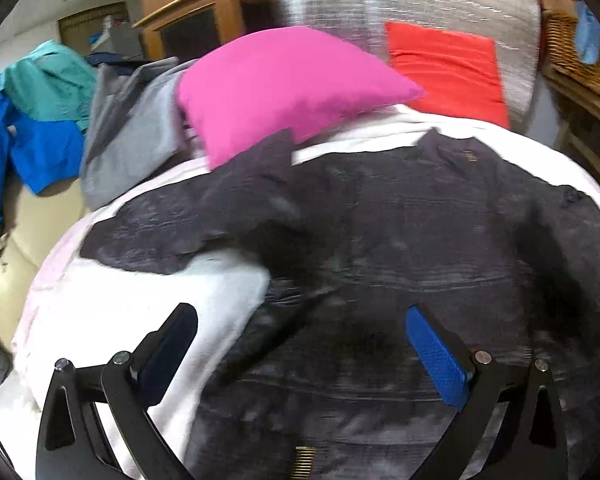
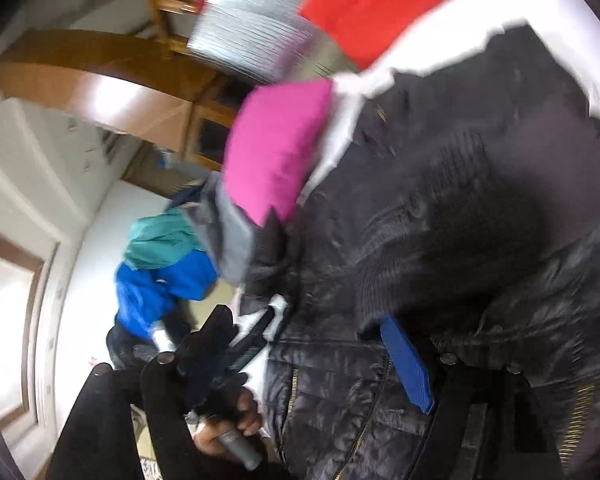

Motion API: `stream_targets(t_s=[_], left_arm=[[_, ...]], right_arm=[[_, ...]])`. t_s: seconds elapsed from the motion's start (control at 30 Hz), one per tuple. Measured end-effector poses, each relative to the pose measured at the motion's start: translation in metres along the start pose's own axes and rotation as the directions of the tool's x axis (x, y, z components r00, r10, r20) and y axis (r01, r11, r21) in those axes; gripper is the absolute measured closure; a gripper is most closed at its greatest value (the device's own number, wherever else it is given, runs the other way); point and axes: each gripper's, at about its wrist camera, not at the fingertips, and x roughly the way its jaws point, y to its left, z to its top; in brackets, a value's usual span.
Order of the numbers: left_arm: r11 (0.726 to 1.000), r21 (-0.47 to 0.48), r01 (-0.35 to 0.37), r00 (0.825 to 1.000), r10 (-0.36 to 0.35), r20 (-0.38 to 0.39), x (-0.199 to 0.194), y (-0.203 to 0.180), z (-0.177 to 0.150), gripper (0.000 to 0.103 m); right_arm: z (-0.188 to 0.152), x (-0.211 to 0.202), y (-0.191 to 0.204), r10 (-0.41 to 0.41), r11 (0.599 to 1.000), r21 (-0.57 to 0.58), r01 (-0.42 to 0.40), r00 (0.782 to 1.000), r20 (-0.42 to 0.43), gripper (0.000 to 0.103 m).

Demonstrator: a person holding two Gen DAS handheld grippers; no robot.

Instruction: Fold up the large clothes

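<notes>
A white bed is carrying the dark jacket, lying just below the pink pillow. Left gripper fingers are hovering spread; right gripper fingers are gaping around jacket fabric.

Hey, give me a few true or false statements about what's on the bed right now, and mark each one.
1. The dark jacket lies spread on the white bedding. True.
2. The left gripper is shut on the jacket. False: its jaws stand wide open above it.
3. A pink pillow sits beyond the jacket. True.
4. The blue garment lies on top of the dark jacket. False: it lies off to the side, by a teal garment.
</notes>
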Motion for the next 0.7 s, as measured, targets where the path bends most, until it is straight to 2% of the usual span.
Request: stream_targets(t_s=[0.07,0.13,0.23,0.27,0.3,0.37,0.47,0.53,0.6,0.63,0.7], left_arm=[[0.997,0.022,0.074,0.997,-0.074,0.014,-0.007,-0.016,0.001,0.000],[0.989,0.052,0.140,0.989,-0.142,0.037,-0.017,-0.033,0.002,0.000],[0.955,0.157,0.251,0.958,-0.268,0.099,-0.043,-0.072,-0.001,0.000],[0.947,0.182,0.266,0.952,-0.288,0.106,-0.048,-0.082,-0.002,0.000],[0.933,0.218,0.288,0.942,-0.317,0.112,-0.053,-0.095,-0.004,0.000],[0.908,0.276,0.314,0.929,-0.354,0.108,-0.058,-0.122,-0.008,0.000],[0.888,0.336,0.313,0.929,-0.360,0.088,-0.053,-0.154,-0.015,0.000],[0.885,0.366,0.286,0.939,-0.335,0.076,-0.043,-0.170,-0.018,0.000],[0.888,0.382,0.256,0.952,-0.301,0.063,-0.030,-0.177,-0.018,0.001],[0.890,0.381,0.249,0.954,-0.293,0.061,-0.026,-0.179,-0.017,0.008],[0.898,0.366,0.244,0.959,-0.280,0.049,-0.016,-0.176,-0.014,0.035]], right_arm=[[0.007,-0.025,-0.003,-0.023,1.000,-0.018,0.025,0.997,0.080,0.023],[0.016,-0.046,-0.017,-0.063,0.998,0.017,0.061,0.986,0.153,0.023],[0.024,-0.066,-0.044,-0.117,0.988,0.123,0.091,0.967,0.227,0.023],[0.027,-0.067,-0.049,-0.210,0.972,0.156,0.175,0.946,0.248,0.024],[0.031,-0.070,-0.055,-0.315,0.944,0.181,0.274,0.913,0.259,0.024],[0.039,-0.071,-0.071,-0.446,0.890,0.225,0.396,0.858,0.254,0.024],[0.053,-0.070,-0.094,-0.468,0.874,0.255,0.413,0.856,0.220,0.025],[0.059,-0.066,-0.106,-0.502,0.853,0.264,0.449,0.844,0.188,0.026],[0.065,-0.059,-0.118,-0.501,0.848,0.277,0.451,0.854,0.142,0.028],[0.067,-0.055,-0.125,-0.478,0.854,0.295,0.428,0.869,0.124,0.029],[0.068,-0.058,-0.143,-0.431,0.865,0.332,0.376,0.896,0.108,0.030]])
